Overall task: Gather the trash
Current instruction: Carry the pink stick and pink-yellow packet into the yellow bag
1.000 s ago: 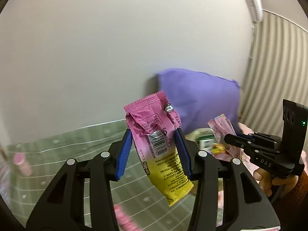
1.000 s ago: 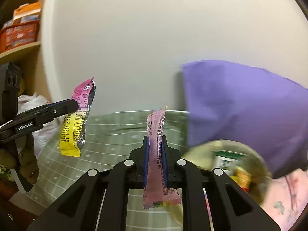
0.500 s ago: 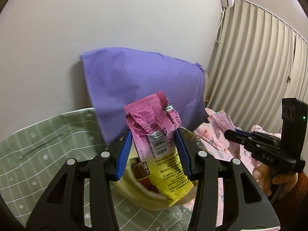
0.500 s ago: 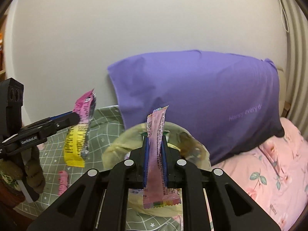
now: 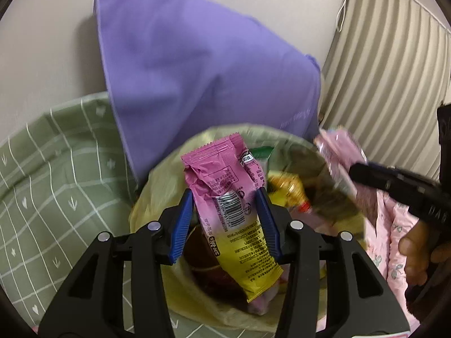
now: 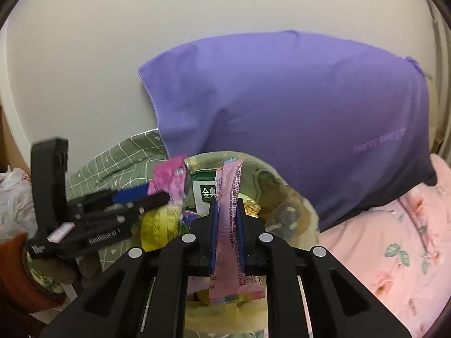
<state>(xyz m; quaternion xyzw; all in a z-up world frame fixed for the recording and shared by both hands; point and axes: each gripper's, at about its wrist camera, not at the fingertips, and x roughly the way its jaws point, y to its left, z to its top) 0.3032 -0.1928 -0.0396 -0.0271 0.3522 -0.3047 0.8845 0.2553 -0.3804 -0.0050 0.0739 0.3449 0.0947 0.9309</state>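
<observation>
My left gripper (image 5: 225, 219) is shut on a crumpled pink and yellow snack wrapper (image 5: 231, 208) that hangs over the mouth of a yellow trash bag (image 5: 157, 194). Inside the bag lie other wrappers and a green and white carton (image 6: 204, 194). My right gripper (image 6: 227, 225) is shut on a slim pale pink wrapper (image 6: 229, 225), held upright above the same yellow trash bag (image 6: 284, 205). In the left wrist view the right gripper (image 5: 355, 171) comes in from the right with the pale pink wrapper (image 5: 342, 157). In the right wrist view the left gripper (image 6: 157, 194) holds the pink and yellow wrapper (image 6: 169, 177).
A big purple pillow (image 6: 296, 118) leans on the wall right behind the bag. The bag rests on a green checked sheet (image 5: 56, 169), with a pink floral cover (image 6: 394, 248) to the right. Beige curtains (image 5: 389, 64) hang at the far right. A white plastic bag (image 6: 14, 202) sits at the left edge.
Both grippers have swung right and down, from facing the bare wall to hanging over the open trash bag. Each still grips its wrapper, and the two have come closer together.
</observation>
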